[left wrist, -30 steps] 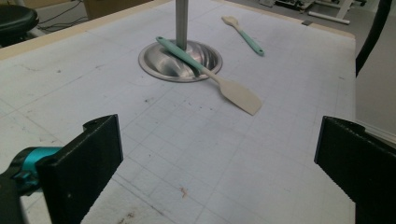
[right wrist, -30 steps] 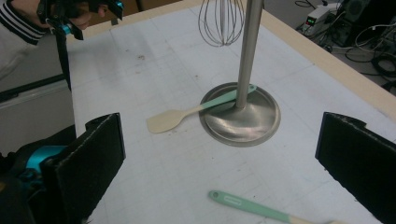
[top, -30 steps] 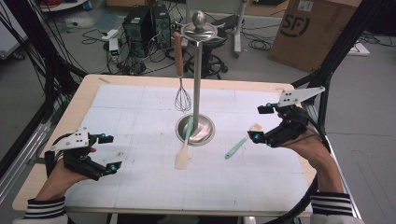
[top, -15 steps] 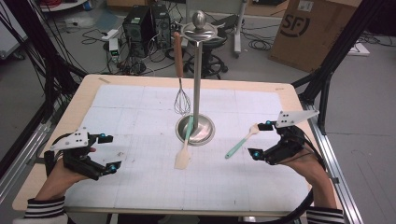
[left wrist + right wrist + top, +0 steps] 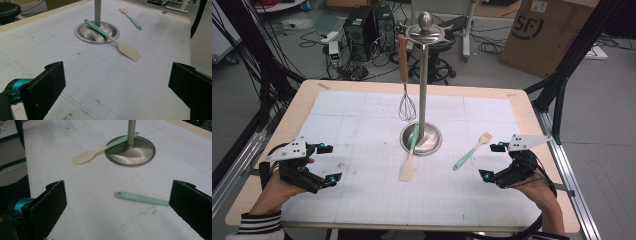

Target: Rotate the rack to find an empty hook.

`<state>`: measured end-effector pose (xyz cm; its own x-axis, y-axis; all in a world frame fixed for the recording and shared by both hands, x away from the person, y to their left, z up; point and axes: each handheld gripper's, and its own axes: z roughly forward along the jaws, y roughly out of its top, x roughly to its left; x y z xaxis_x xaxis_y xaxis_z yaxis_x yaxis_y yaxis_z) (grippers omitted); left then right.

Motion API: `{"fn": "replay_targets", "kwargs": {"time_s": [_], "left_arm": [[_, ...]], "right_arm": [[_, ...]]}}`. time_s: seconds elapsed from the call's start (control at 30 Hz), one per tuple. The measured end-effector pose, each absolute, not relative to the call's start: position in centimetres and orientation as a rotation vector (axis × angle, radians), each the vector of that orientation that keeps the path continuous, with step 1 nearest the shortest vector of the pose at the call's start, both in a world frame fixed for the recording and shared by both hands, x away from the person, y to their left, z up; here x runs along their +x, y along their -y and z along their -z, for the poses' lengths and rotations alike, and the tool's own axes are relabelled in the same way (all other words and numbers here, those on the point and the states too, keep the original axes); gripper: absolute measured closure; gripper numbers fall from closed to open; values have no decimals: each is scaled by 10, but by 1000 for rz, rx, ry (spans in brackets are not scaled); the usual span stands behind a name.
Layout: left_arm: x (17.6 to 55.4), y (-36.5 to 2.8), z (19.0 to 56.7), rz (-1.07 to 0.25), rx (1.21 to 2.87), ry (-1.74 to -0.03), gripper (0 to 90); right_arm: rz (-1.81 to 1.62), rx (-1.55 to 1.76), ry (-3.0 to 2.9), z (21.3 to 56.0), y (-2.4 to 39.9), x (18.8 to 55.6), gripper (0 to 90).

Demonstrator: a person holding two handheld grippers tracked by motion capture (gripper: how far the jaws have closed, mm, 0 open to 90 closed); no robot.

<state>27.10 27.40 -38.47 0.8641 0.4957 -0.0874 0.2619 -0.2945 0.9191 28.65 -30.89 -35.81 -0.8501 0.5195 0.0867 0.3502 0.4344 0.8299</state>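
Hovering near the table's right edge, our right gripper [image 5: 501, 164] stands with jaws wide apart and empty, close to the green-handled brush [image 5: 471, 151] lying flat on the mat just ahead. Our left gripper [image 5: 314, 165] rests equally open. We judge the thin handle [image 5: 141, 197] could skid or pivot away if one jaw touches first, or slip when pinched near its end.

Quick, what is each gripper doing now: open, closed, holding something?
Left gripper: open, holding nothing.
Right gripper: open, holding nothing.
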Motion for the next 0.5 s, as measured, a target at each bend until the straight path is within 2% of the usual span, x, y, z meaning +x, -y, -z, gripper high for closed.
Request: {"fn": "replay_targets", "kwargs": {"time_s": [0.5], "left_arm": [[270,-275,387,-255,1900,-568,17]], "right_arm": [[-1394,789,-2481,377,317,280,2]]}}
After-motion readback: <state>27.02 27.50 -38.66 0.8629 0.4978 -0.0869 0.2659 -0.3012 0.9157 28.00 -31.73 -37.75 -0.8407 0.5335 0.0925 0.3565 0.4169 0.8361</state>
